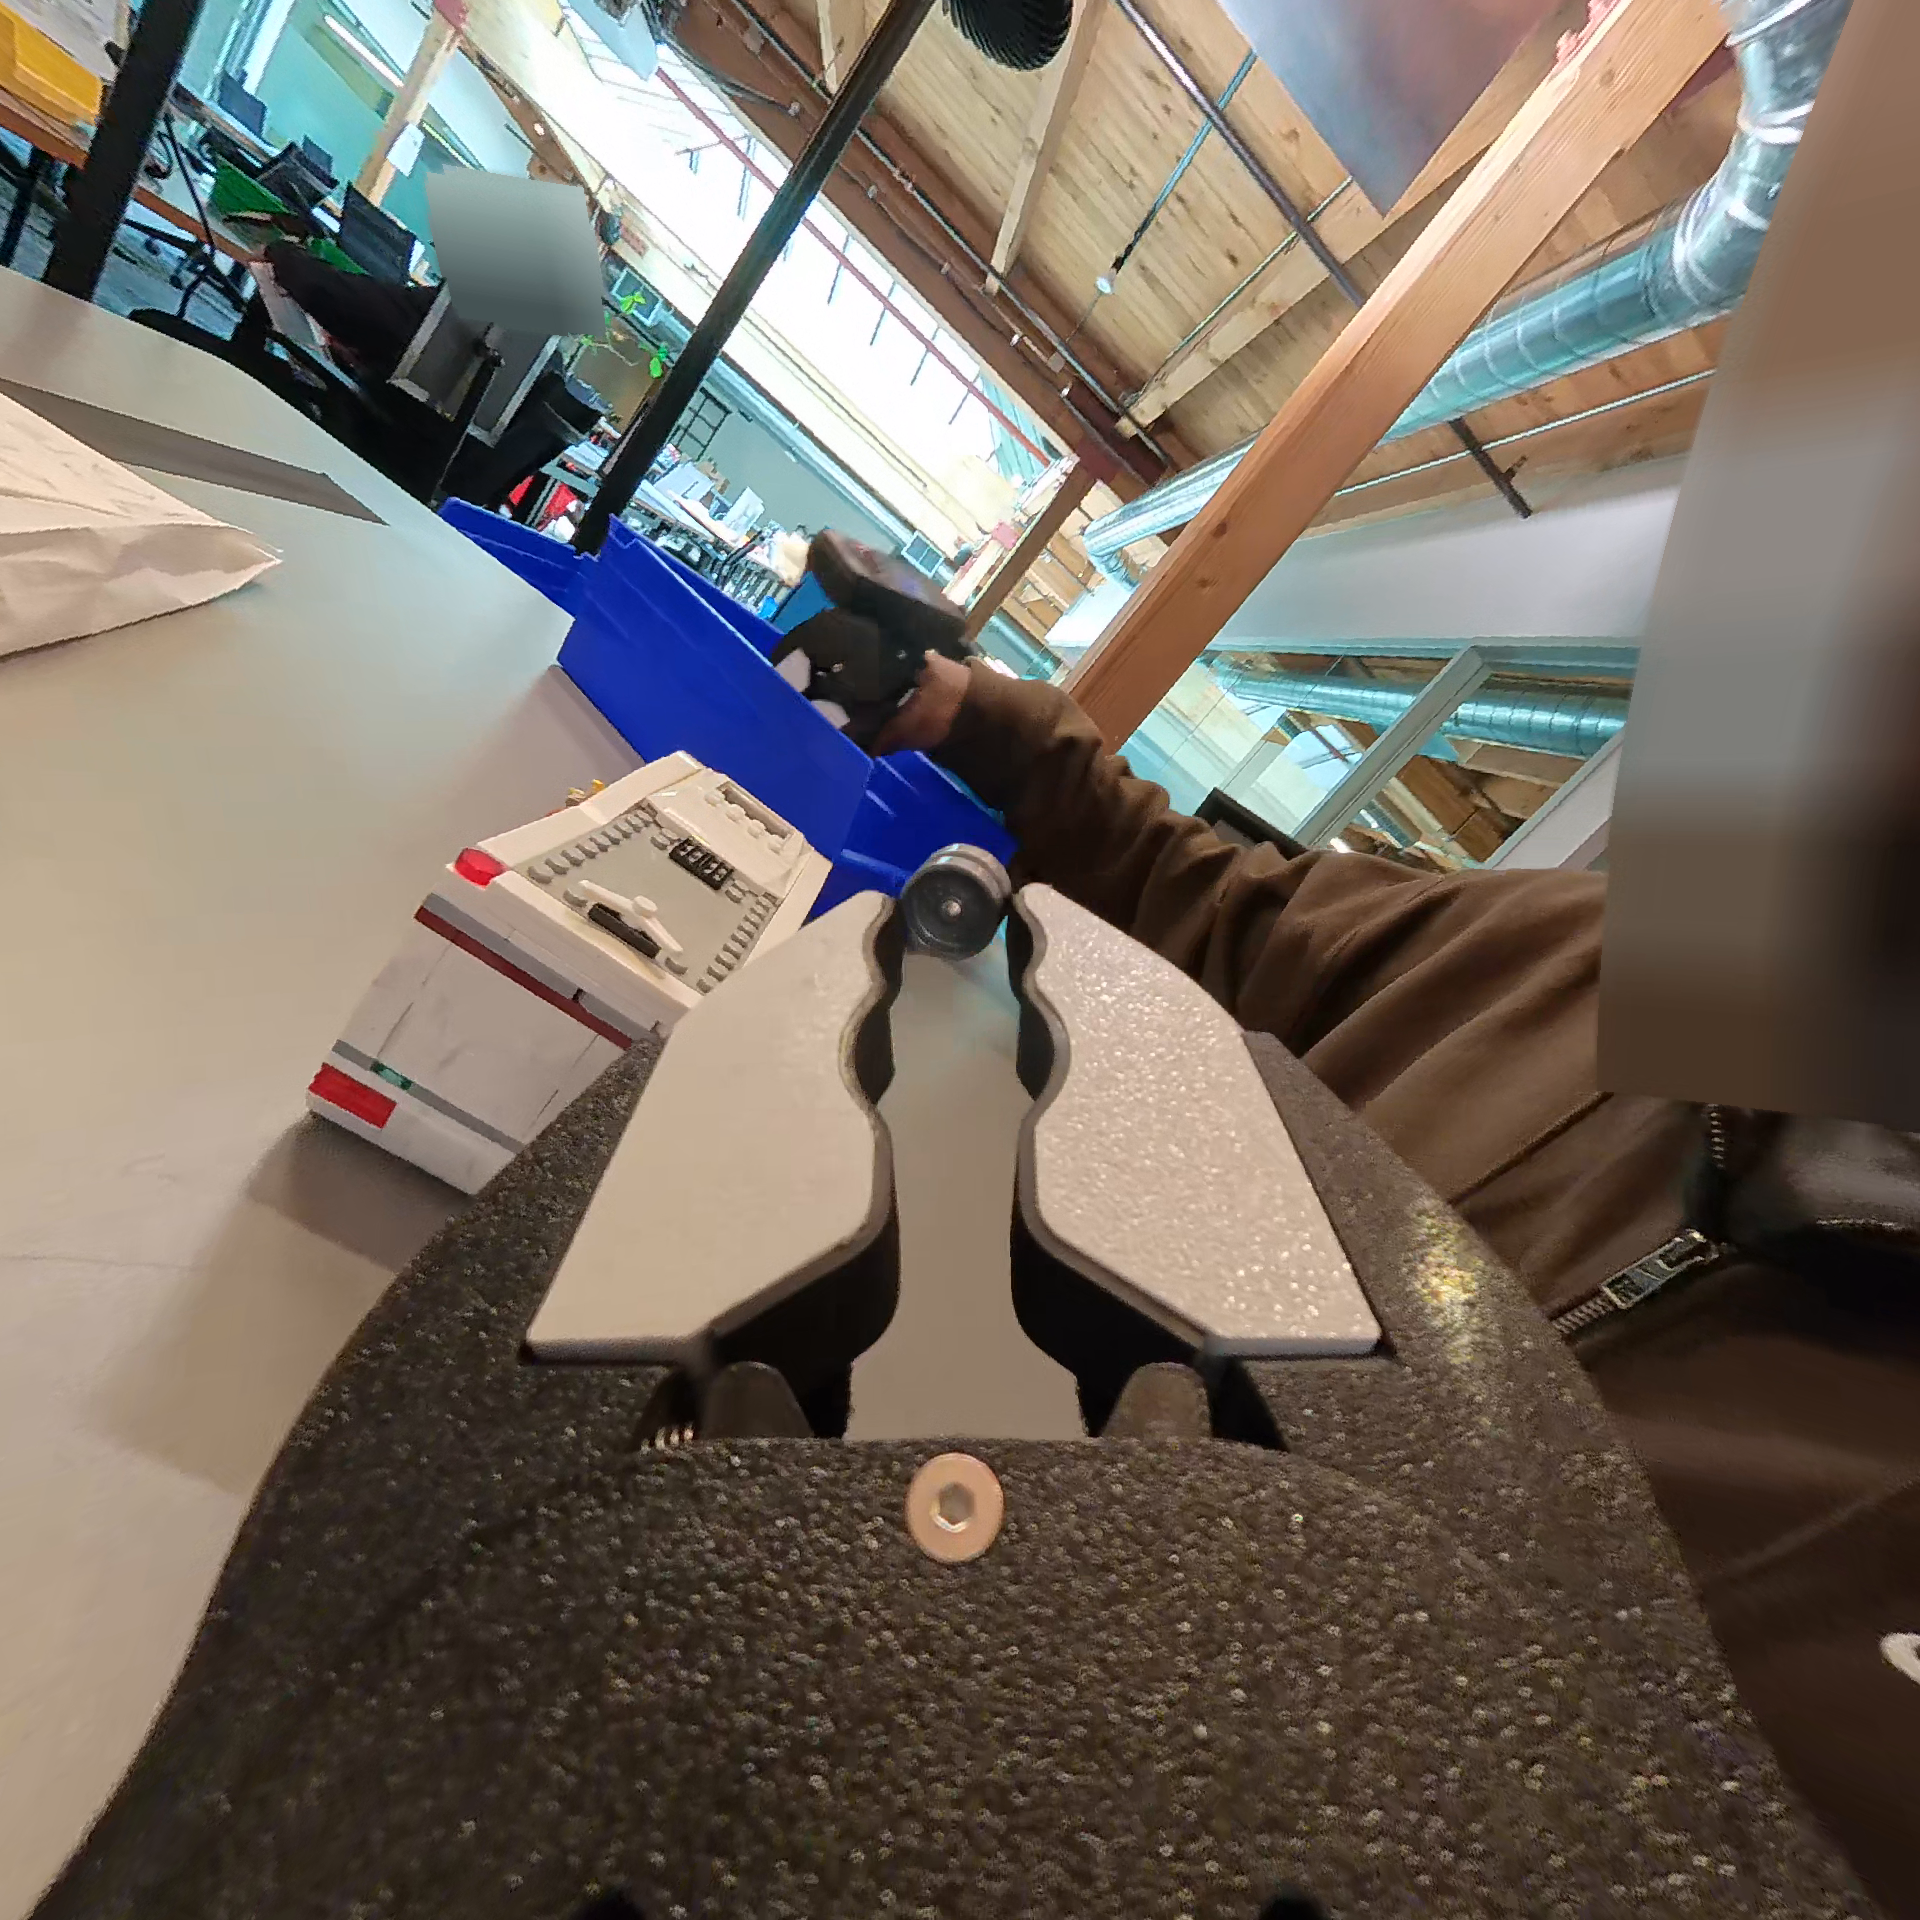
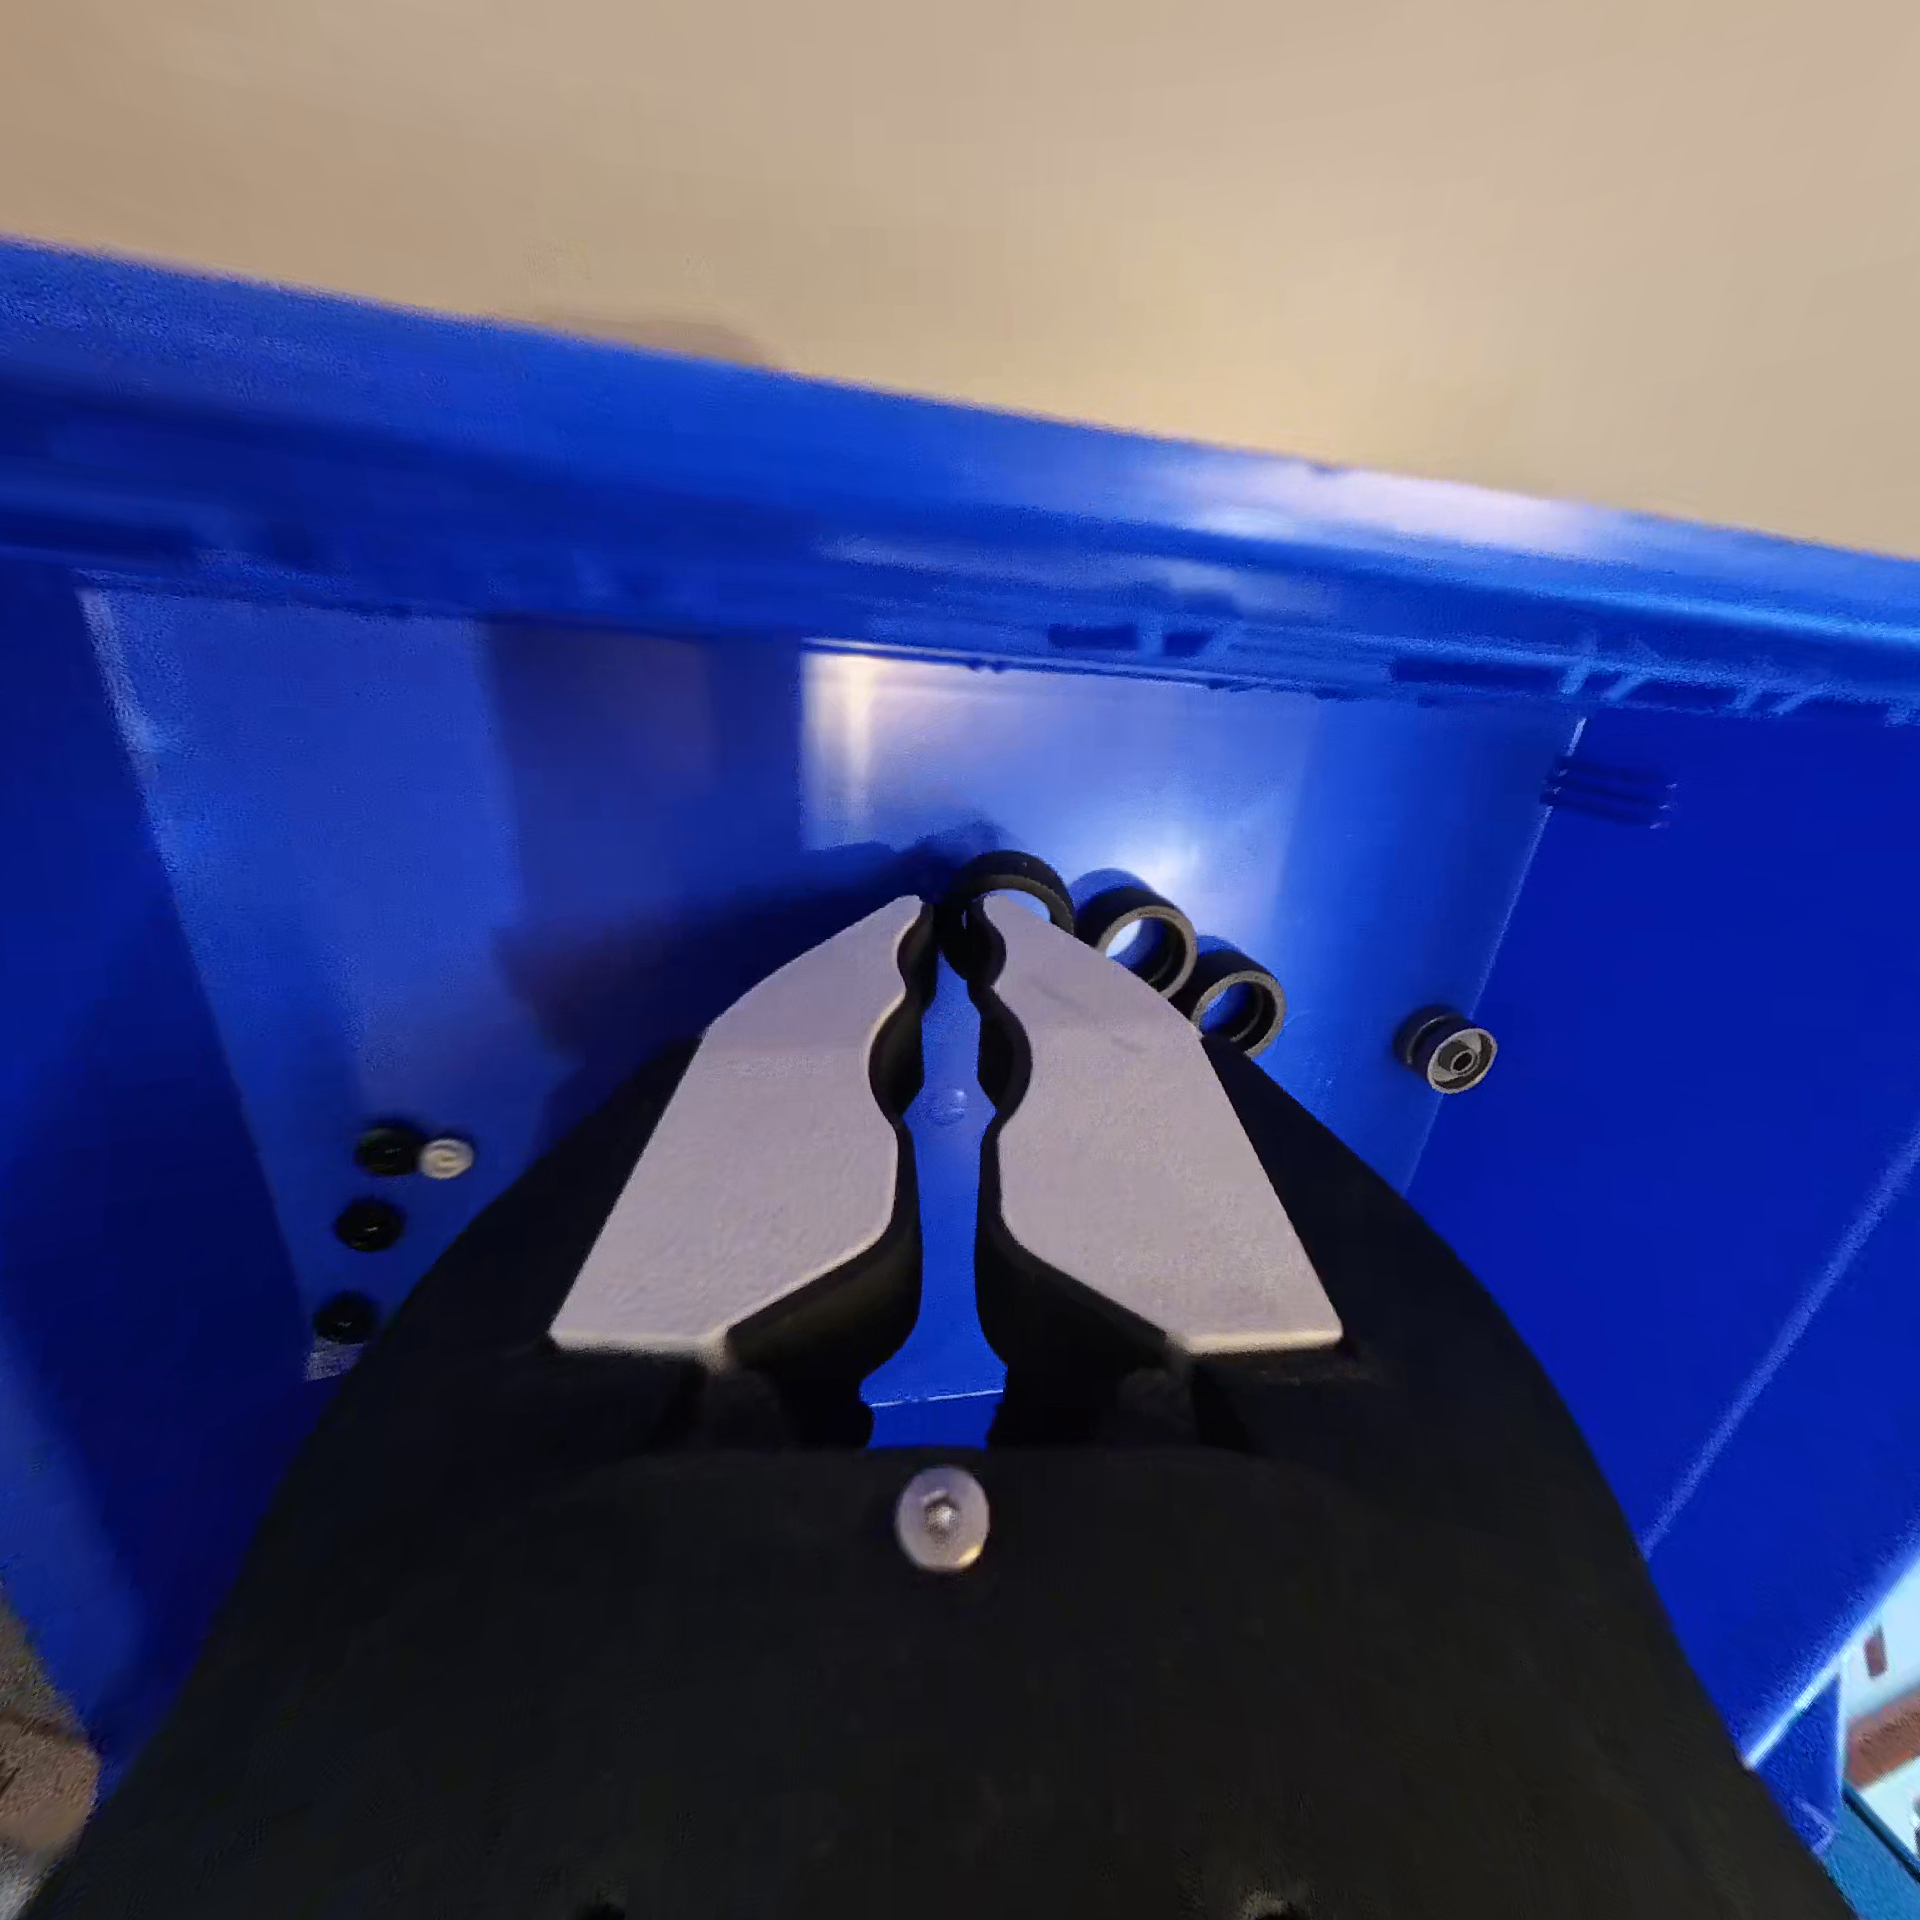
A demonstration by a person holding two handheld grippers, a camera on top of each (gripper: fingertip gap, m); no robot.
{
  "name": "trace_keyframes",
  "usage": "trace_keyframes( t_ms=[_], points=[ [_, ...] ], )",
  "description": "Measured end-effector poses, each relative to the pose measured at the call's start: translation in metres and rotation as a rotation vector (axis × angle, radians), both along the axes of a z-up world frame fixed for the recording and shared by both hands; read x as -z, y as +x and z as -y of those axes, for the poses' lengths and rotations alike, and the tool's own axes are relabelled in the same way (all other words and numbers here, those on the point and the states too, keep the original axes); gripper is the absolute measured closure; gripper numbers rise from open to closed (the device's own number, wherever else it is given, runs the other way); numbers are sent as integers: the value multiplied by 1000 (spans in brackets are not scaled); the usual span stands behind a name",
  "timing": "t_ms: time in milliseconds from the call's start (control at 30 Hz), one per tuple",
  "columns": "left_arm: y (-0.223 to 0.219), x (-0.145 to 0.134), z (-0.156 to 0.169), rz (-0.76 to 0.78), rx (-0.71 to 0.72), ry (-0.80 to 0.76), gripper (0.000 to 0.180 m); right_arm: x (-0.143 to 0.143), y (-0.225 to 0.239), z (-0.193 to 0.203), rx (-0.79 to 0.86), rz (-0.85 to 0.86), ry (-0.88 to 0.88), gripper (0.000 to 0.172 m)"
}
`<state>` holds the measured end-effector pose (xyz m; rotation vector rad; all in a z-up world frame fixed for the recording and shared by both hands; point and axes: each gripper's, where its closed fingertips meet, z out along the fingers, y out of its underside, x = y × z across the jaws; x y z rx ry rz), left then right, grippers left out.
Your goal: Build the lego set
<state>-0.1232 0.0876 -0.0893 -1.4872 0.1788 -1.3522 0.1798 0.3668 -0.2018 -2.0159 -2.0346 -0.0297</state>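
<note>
My left gripper [image 1: 954, 902] is shut on a small dark grey wheel hub [image 1: 948, 916], pinched at the fingertips just above the grey table [image 1: 208, 831]. A white lego vehicle [image 1: 561, 956] with red stripes lies on the table to its left. My right gripper [image 2: 954, 920] reaches into the blue bin [image 2: 623, 779] and is shut on the wall of a black rubber tyre [image 2: 1023, 878]. Two more tyres [image 2: 1138, 935] [image 2: 1236, 1003] and a wheel hub [image 2: 1449, 1049] lie to its right. The right gripper also shows in the left wrist view [image 1: 862, 644], above the bin [image 1: 686, 665].
Small black round pieces [image 2: 374, 1221] and a grey one [image 2: 445, 1155] lie at the bin's left side. A white paper bag [image 1: 94, 540] lies on the table at the far left. A black pole [image 1: 727, 281] rises behind the bin. A brown sleeve [image 1: 1299, 935] crosses on the right. Across from one pair of fingers to the other is roughly 45 cm.
</note>
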Motion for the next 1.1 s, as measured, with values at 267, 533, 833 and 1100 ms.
trace_keyframes(
  t_ms=[267, 533, 833, 1100],
  points=[
    [11, 2, 2, -164, -39, 49, 161, -96, -48, 116, -176, -444, 65, 167],
    [45, 9, 11, -355, -37, 123, 161, -122, -132, 251, -418, -902, -94, 167],
    [81, 16, 47, -207, -122, 26, 161, -130, -175, 324, -379, -1338, -813, 167],
    [104, 13, 75, -242, -173, 121, 161, -123, -178, 332, -343, -1346, -1108, 168]
  ],
)
